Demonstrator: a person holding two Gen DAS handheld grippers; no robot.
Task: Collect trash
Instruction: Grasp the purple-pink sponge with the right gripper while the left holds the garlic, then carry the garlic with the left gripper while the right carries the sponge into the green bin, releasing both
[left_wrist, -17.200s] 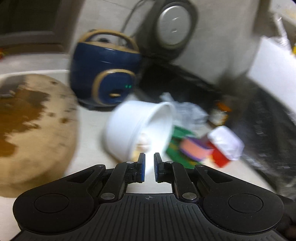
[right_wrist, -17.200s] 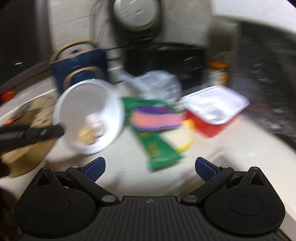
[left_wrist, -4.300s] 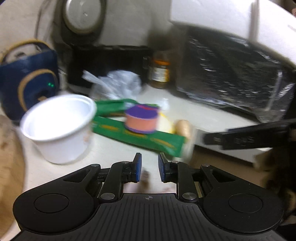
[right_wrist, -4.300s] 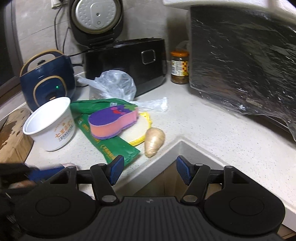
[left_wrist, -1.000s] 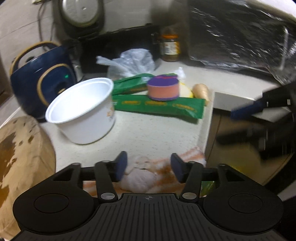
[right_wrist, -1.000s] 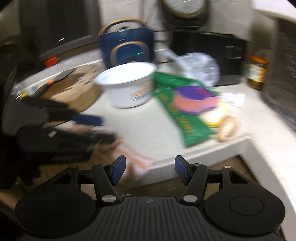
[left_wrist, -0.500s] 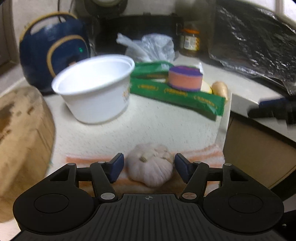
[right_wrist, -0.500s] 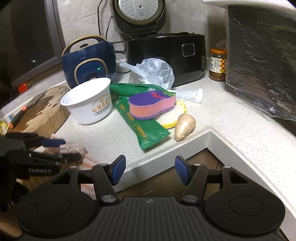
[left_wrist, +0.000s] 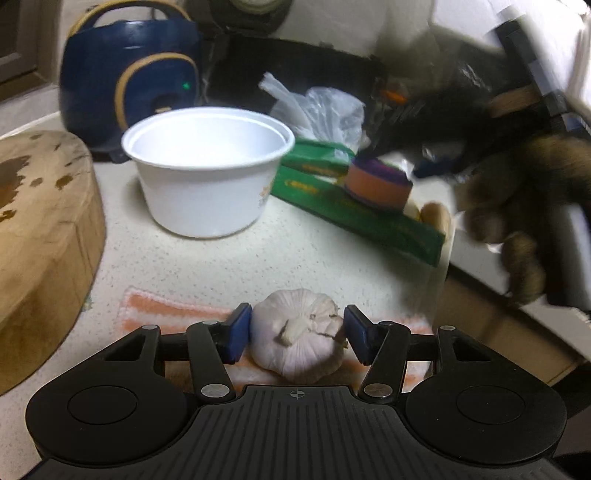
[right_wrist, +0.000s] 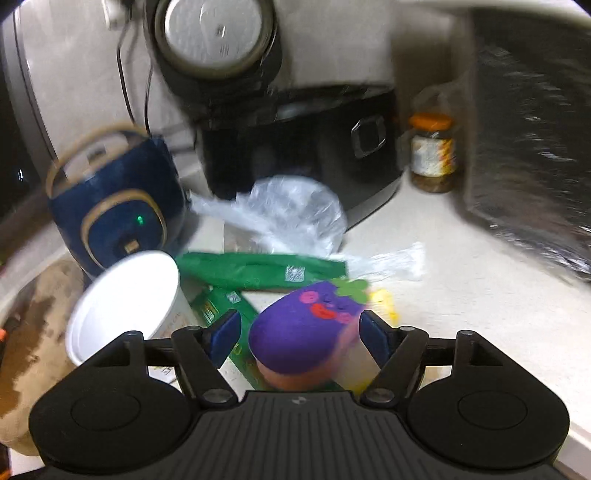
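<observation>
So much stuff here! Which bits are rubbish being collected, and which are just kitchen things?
Likely rubbish: white paper bowl, green wrappers, clear plastic bag.

Just lying about: garlic bulb, purple sponge, blue rice cooker, chopping block, jar, ginger.

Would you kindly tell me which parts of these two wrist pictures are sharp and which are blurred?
Left wrist view: the garlic bulb and white bowl are sharp; the hand at the right is smeared by motion. Right wrist view: nearly everything is blurred, the purple sponge and jar included. Both bend straight edges, fisheye fashion.
</observation>
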